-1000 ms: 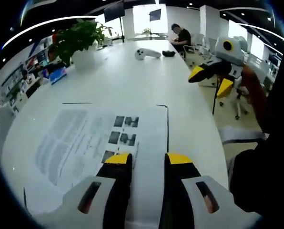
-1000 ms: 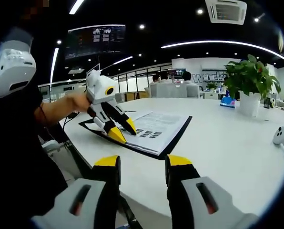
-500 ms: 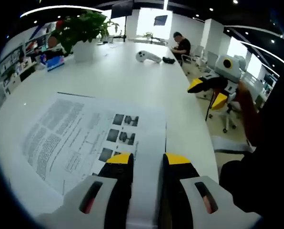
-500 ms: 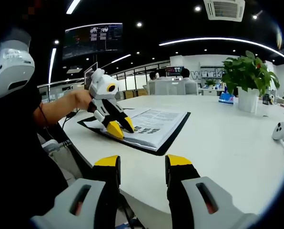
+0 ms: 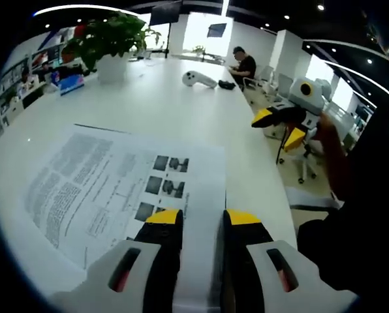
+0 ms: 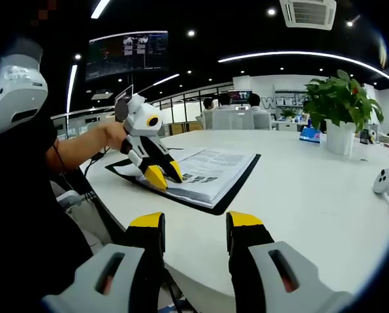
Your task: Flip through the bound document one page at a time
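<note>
Left gripper view: left hand-held gripper (image 5: pixel 198 218) low over the document (image 5: pixel 126 189), yellow tips parted by a narrow gap with the page's right margin showing between them; whether they pinch the sheet, cannot tell. Document lies flat on the white worktop (image 5: pixel 162 104), printed text and small dark pictures face up, a dark backing edge along its far side. Right hand-held gripper (image 5: pixel 279 127) hangs off the worktop's right edge, well apart from the document, tips spread, nothing between them. Farther back: potted plant (image 5: pixel 109 45), white controller (image 5: pixel 199 78), a seated person (image 5: pixel 243 64). Office chairs (image 5: pixel 299 156) beyond the edge. Near end of the page hidden under the jaws.

Right gripper view: right hand-held gripper (image 6: pixel 194 225) over the worktop's (image 6: pixel 312 189) near edge, tips apart and empty. Left hand-held gripper (image 6: pixel 160 175), held in a hand (image 6: pixel 109 137), points down at the document's (image 6: pixel 211 171) near corner; contact with the paper too small to make out. Plant (image 6: pixel 341 98) at far right, controller (image 6: pixel 385 182) cut off by the frame. People (image 6: pixel 233 104) seated at the back, blurred.
</note>
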### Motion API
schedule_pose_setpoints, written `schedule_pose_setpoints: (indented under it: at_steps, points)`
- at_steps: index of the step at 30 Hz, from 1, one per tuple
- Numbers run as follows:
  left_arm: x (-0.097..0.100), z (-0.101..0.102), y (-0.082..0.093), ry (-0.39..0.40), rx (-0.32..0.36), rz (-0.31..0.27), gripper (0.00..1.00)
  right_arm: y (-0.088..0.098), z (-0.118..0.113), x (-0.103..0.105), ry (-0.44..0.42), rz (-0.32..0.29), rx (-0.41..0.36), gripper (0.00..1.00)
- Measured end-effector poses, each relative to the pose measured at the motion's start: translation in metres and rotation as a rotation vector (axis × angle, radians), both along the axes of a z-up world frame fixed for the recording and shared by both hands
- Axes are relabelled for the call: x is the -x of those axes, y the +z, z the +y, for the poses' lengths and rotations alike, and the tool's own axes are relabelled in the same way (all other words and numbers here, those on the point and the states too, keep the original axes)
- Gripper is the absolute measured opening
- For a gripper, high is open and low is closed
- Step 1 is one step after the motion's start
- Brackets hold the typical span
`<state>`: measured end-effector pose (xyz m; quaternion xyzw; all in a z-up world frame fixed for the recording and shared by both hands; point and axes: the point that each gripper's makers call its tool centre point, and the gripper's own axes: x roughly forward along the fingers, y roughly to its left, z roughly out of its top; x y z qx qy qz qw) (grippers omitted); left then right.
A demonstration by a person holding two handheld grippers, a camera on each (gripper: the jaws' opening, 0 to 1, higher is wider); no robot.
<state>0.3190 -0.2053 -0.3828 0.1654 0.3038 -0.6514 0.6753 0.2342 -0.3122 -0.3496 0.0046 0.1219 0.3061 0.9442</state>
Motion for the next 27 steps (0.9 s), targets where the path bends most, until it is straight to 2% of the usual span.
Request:
schedule_pose_setpoints:
  at_steps: [27]
  points:
    - [-0.0058,0.0012,0.0017,-0.042,0.09,0.128,0.27,-0.006,-0.0048,-0.0008,-0.026,0.036,-0.018,0.37]
